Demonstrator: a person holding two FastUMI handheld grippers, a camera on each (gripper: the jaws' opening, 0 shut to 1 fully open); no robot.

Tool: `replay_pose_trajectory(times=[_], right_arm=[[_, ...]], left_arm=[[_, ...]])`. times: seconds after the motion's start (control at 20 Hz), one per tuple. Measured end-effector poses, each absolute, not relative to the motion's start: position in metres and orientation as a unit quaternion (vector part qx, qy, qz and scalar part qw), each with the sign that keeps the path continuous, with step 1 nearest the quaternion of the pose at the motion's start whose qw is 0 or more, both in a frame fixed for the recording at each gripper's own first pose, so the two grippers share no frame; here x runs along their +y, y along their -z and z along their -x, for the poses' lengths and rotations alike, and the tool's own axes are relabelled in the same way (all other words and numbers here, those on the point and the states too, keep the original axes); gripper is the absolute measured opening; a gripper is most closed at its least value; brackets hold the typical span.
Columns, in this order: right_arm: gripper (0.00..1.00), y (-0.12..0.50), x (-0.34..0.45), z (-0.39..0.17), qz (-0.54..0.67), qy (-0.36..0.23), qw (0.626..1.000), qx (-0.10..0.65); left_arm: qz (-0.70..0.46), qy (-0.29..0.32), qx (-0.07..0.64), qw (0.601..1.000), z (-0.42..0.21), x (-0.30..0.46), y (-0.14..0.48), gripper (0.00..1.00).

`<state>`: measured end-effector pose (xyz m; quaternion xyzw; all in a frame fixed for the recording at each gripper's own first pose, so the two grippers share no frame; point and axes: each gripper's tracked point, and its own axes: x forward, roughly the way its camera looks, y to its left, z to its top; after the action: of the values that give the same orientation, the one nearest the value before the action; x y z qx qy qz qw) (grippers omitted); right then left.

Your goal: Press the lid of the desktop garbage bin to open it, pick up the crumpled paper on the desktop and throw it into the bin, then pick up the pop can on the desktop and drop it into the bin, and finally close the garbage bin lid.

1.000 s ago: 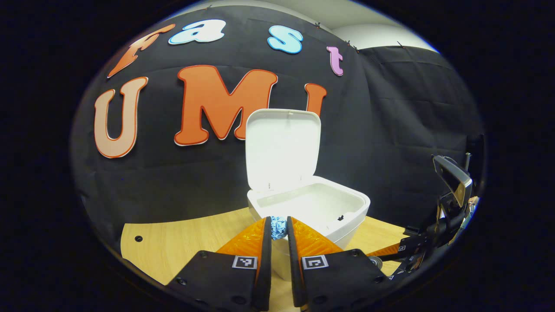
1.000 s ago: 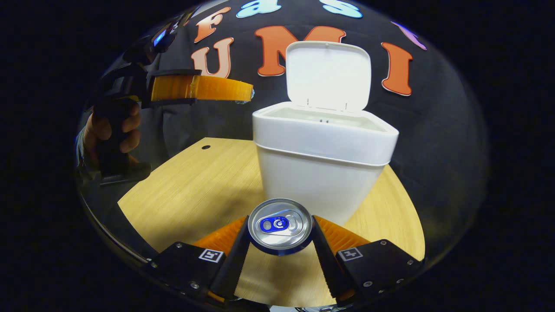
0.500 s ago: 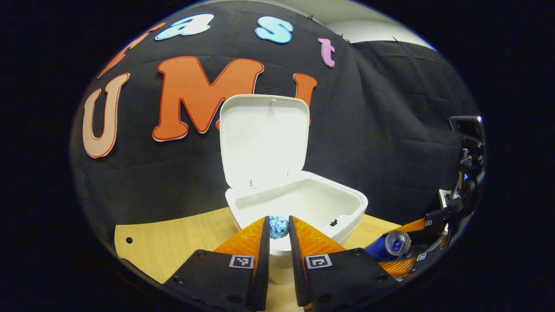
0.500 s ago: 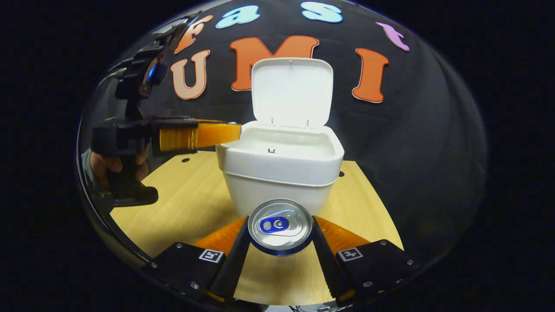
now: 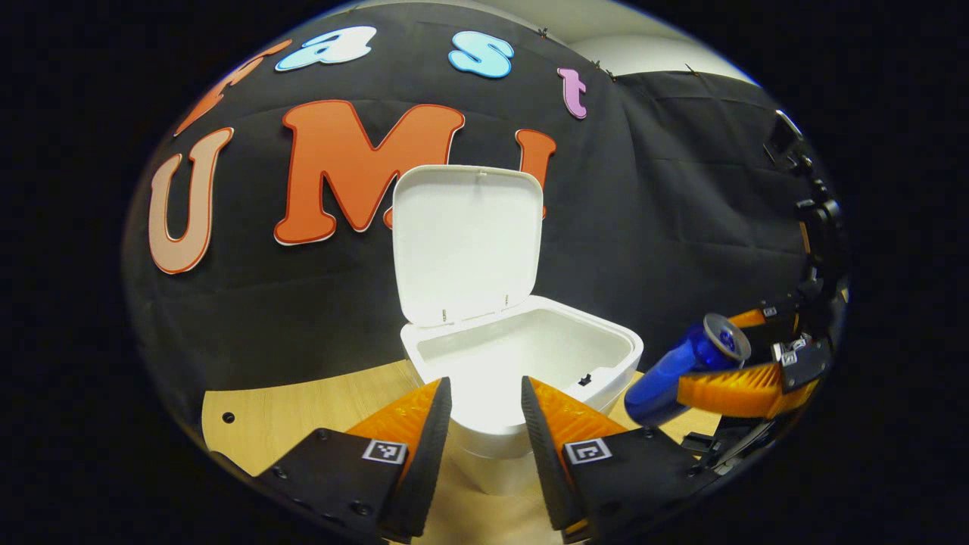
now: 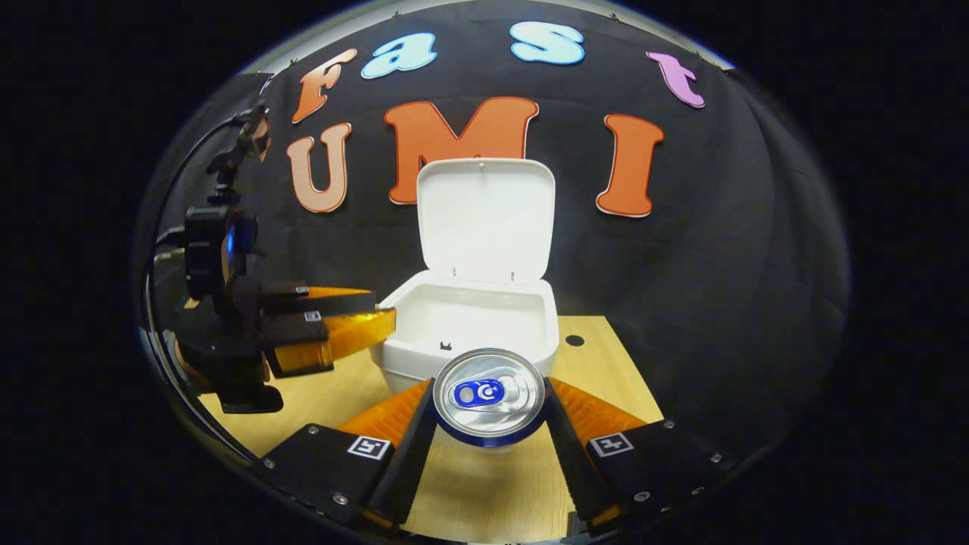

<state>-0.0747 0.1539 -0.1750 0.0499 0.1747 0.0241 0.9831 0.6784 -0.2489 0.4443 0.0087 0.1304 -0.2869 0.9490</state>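
Note:
The white garbage bin [image 5: 606, 356] [image 6: 401, 363] stands on the wooden desktop with its lid [image 5: 469, 242] [image 6: 484, 219] raised upright. My left gripper [image 5: 484, 393] is open just in front of the bin's near rim, nothing between its fingers. In the right gripper view that same gripper [image 6: 382, 322] hovers at the bin's left rim. My right gripper [image 6: 490, 386] is shut on a blue pop can [image 6: 488, 395], seen top-on, held above the desk in front of the bin. In the left gripper view the can [image 5: 677, 367] hangs tilted to the right of the bin.
The wooden desktop [image 6: 484, 484] [image 5: 303, 409] has small round holes, one [image 6: 574, 341] to the right of the bin. Black cloth walls close the booth behind and to the sides.
My left gripper has opened and the blue crumpled paper it held is gone from between its fingers. My right gripper has risen with the can toward the bin.

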Motion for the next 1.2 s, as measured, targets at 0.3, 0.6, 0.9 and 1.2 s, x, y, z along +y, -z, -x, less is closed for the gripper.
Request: replay_pose_trajectory(times=[0.3, 0.6, 0.9, 1.2], right_arm=[[0.8, 0.145, 0.146, 0.061, -0.032, -0.031, 0.987, 0.152], [0.8, 0.111, 0.143, 0.042, -0.035, -0.044, 0.992, 0.114], [0.8, 0.103, 0.143, 0.016, -0.022, -0.057, 0.993, 0.098], [0.8, 0.111, 0.154, -0.009, -0.023, -0.079, 0.992, 0.094]], left_arm=[[-0.017, 0.263, 0.119, 0.957, -0.672, -0.221, -0.445, 0.94], [-0.015, 0.224, 0.132, 0.966, -0.664, -0.188, -0.435, 0.93], [-0.009, 0.182, 0.144, 0.973, -0.657, -0.154, -0.425, 0.93], [-0.002, 0.127, 0.166, 0.978, -0.642, -0.112, -0.409, 0.95]])
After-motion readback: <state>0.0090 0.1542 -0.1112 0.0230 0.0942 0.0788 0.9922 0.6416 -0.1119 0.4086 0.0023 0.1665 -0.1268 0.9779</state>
